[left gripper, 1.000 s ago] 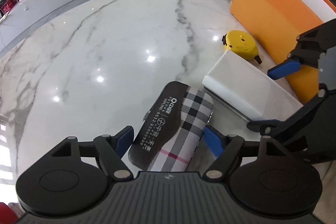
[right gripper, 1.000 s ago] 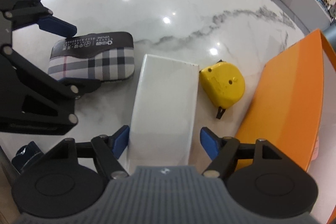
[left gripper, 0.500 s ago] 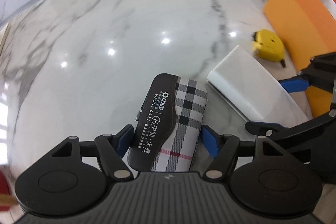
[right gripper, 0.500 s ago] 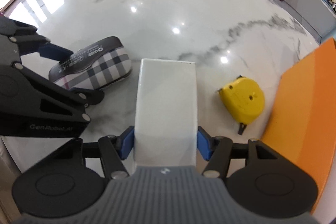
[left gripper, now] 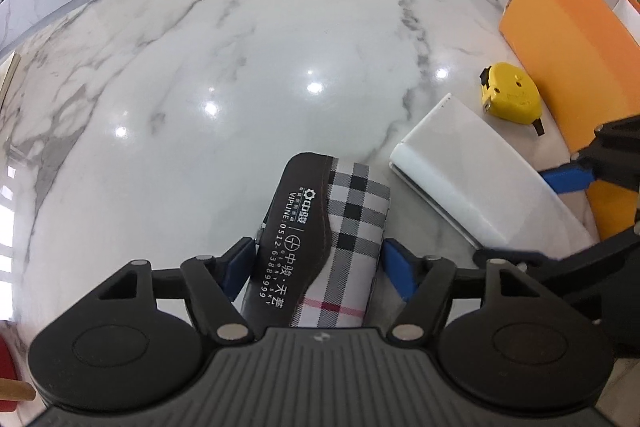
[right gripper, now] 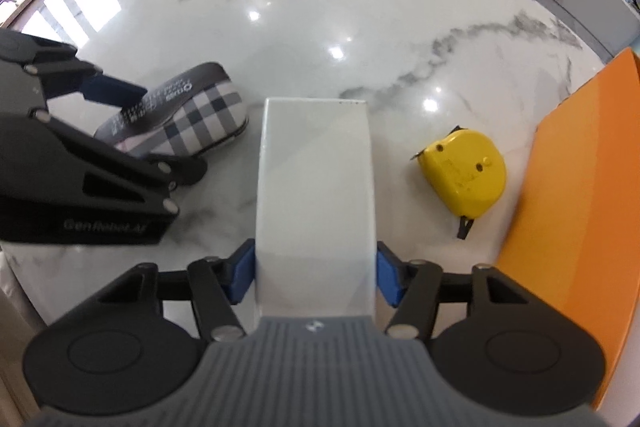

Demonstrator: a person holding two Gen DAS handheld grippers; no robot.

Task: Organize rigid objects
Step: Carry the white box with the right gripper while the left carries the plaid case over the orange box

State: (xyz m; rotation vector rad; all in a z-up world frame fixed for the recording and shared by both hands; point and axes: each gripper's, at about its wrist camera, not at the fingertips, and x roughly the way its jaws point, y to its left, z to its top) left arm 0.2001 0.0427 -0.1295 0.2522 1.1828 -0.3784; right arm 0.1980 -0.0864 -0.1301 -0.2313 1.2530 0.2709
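A plaid glasses case (left gripper: 340, 211) with a black printed flap lies on the marble table (left gripper: 240, 67). My left gripper (left gripper: 316, 255) is shut on its near end, a blue pad against each long side. The right wrist view shows that case (right gripper: 200, 111) tilted in the left gripper (right gripper: 152, 131). A white rectangular box (right gripper: 316, 167) lies lengthwise between my right gripper (right gripper: 316, 267) fingers, both pads pressed on its sides. In the left wrist view the white box (left gripper: 460, 179) sits just right of the case, with the right gripper (left gripper: 532, 215) around it.
A yellow tape measure (right gripper: 464, 179) lies right of the white box, close to an open orange box (right gripper: 568, 187) standing at the table's right. The same tape measure (left gripper: 512, 95) and orange box (left gripper: 560, 39) show in the left wrist view. A counter with cables runs behind.
Both grippers' jaws have closed from standing apart to pressing on their objects: left on the plaid case, right on the white box. The case now looks tilted in the right wrist view.
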